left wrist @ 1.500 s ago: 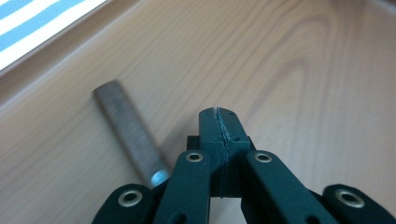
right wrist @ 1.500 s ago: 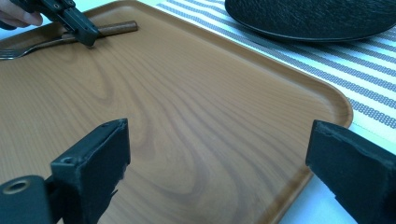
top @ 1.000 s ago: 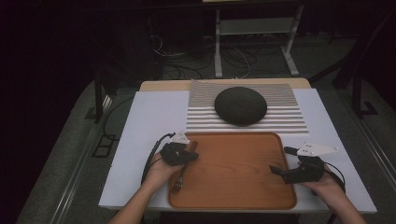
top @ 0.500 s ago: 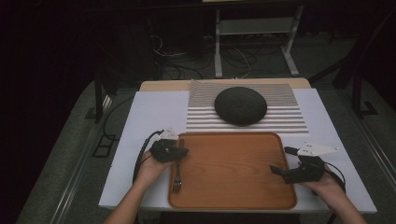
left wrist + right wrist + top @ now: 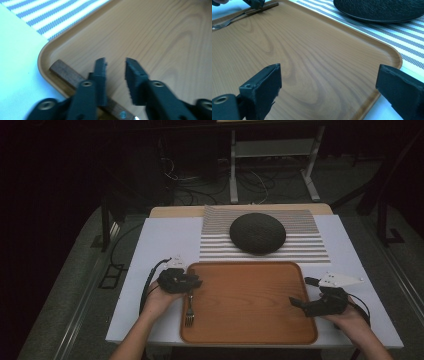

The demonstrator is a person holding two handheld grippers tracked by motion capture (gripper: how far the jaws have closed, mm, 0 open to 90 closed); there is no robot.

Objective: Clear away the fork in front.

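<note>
A fork (image 5: 189, 309) with a wooden handle (image 5: 63, 71) lies along the left rim of the wooden tray (image 5: 250, 302), tines toward me. My left gripper (image 5: 195, 281) hovers over the handle's far end. Its jaws have just been opening and stand a little apart (image 5: 115, 62), with bare tray in the gap and the handle passing under one jaw. My right gripper (image 5: 299, 291) rests at the tray's right edge, jaws wide open (image 5: 329, 71) with nothing between them. In the right gripper view the fork (image 5: 227, 22) and the left gripper (image 5: 254, 3) show at the far corner.
A dark round plate (image 5: 257, 233) sits on a striped placemat (image 5: 310, 247) just behind the tray. A white sheet (image 5: 165, 240) covers the table. Cables and metal stands are on the floor beyond the table's far edge.
The left gripper has shifted a little left toward the tray's rim and its jaws have opened off the fork handle. The fork stays lying on the tray. The right gripper has not moved.
</note>
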